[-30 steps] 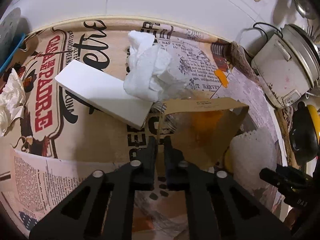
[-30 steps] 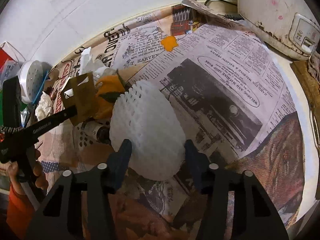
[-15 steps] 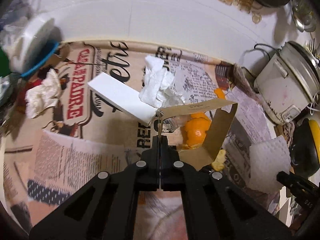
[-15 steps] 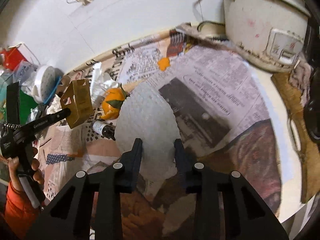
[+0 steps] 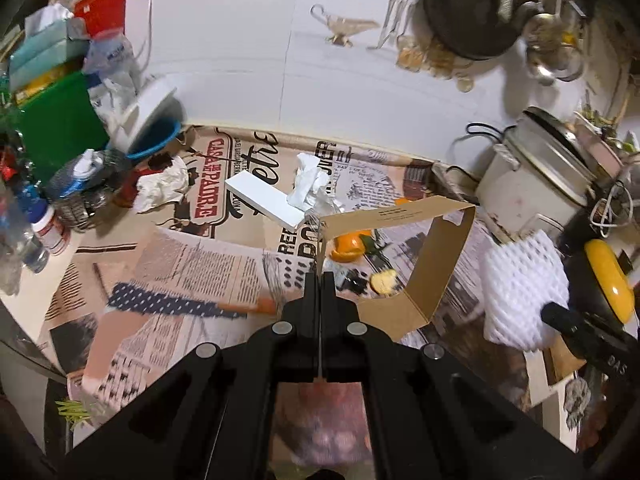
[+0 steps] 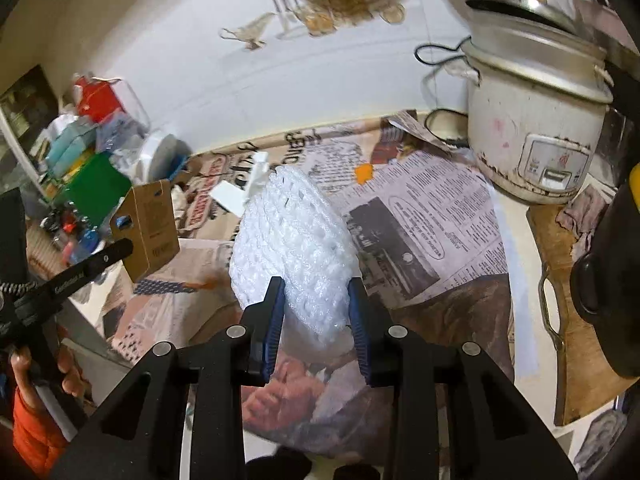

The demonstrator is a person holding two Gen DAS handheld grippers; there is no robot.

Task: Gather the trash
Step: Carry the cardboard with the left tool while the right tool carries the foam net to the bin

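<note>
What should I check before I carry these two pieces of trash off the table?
1. Left tool shut on the cardboard box: ok, gripping one thin flap.
2. Right tool shut on the foam net: ok.
3. Both pieces lifted off the newspaper: ok.
4. Box empty inside: ok, it is open through.
5. Trash left behind, orange peel and tissue: not ok.
6. Bin location: cannot tell.

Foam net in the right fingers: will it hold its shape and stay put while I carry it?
Probably squashy: the foam net bulges above the right gripper where the pads pinch it. It looks very light, standing up unsupported. The open mesh should grip the ribbed fingers, so slipping seems unlikely.
</note>
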